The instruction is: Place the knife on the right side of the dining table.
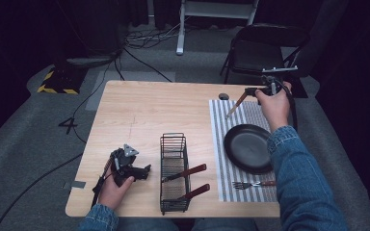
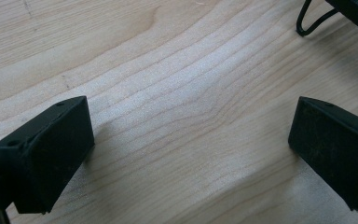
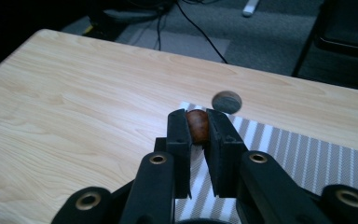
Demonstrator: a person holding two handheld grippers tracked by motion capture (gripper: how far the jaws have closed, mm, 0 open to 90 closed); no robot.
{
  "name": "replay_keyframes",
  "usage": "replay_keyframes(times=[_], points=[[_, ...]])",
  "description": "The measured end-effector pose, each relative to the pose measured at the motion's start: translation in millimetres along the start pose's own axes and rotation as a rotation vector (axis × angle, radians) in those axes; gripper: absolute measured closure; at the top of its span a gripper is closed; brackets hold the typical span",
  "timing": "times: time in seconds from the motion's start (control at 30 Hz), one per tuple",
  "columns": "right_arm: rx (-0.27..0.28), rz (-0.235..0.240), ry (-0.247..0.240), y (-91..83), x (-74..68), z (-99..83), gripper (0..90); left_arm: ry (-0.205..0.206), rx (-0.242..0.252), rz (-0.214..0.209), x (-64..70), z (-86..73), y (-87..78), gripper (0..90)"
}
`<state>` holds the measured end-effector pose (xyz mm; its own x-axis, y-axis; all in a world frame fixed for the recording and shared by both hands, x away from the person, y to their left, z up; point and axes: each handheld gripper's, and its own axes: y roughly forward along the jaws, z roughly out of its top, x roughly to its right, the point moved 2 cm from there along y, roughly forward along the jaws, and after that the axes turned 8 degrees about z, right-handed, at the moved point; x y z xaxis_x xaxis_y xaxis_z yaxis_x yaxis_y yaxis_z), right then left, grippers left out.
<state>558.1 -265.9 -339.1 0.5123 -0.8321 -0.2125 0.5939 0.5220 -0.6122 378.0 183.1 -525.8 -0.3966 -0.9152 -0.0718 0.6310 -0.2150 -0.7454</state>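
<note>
The right tool (image 1: 253, 91) is clamped on the reddish-brown handle of a piece of cutlery (image 1: 236, 104), held above the far end of the striped placemat (image 1: 221, 144), beyond the black plate (image 1: 248, 147). In the right gripper view the rounded handle end (image 3: 197, 125) sits squeezed between the two jaws, near their tips.

The piece looks light, stiff and slim: a smooth handle that could swivel in a tip pinch, so a hold further down the handle, nearer its middle, would likely sit steadier. Whether it is a knife or a spoon is too small to tell.

Its long axis runs diagonally in the high view, handle up at the tool, metal end slanting down and toward the person's left, over the mat.

The left tool (image 1: 144, 171) rests low on the bench (image 1: 139, 110) with jaws spread wide, bare wood between them, just beside the wire basket (image 1: 174, 173) where two more red-handled pieces (image 1: 192, 180) lie. A fork (image 1: 250, 184) rests on the mat's near end.
</note>
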Motion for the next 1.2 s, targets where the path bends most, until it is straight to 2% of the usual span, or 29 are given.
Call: replay_keyframes(times=[0.1,0.17,0.2,0.27,0.3,0.37,0.4,0.47,0.53,0.77,1.0,1.2], points=[[0.018,0.008,0.034,0.8,4.1,-3.8,80.5,0.0,0.0,0.0,0.0,0.0,0.0,0.2],[0.025,0.002,0.04,1.6,5.7,-5.8,80.4,-0.003,0.0,-0.001,0.2,0.0,0.1,0.2],[0.04,0.0,0.064,0.6,9.5,-8.3,80.3,-0.003,0.0,-0.001,0.2,0.0,0.1,0.2],[0.037,-0.004,0.07,-0.1,11.4,-8.7,80.1,-0.003,0.0,-0.001,0.2,0.0,0.1,0.2],[0.023,-0.027,0.081,-1.9,14.7,-9.6,78.9,-0.002,0.0,-0.001,0.1,0.0,0.0,0.2],[0.015,-0.045,0.078,-2.6,16.4,-10.4,77.9,-0.002,0.0,-0.001,0.1,0.0,0.1,0.2],[0.006,-0.08,0.081,-3.3,20.1,-12.6,76.3,-0.001,0.0,-0.001,0.1,0.0,0.0,0.2],[0.002,-0.095,0.083,-3.6,22.0,-13.9,75.5,-0.002,0.0,-0.001,0.2,0.0,0.1,0.2],[-0.012,-0.136,0.087,-4.0,28.2,-17.9,73.1,-0.003,0.0,-0.001,0.2,0.0,0.1,0.2],[-0.022,-0.166,0.12,-5.3,40.2,-27.0,70.1,0.004,-0.002,-0.003,-0.3,0.1,0.0,0.2],[-0.028,-0.189,0.11,-4.2,45.2,-31.6,67.7,0.006,-0.003,-0.003,-0.4,0.1,0.0,0.2],[-0.028,-0.209,0.129,-2.1,55.2,-38.6,64.9,0.006,-0.004,-0.004,-0.4,0.1,-0.1,0.2]])
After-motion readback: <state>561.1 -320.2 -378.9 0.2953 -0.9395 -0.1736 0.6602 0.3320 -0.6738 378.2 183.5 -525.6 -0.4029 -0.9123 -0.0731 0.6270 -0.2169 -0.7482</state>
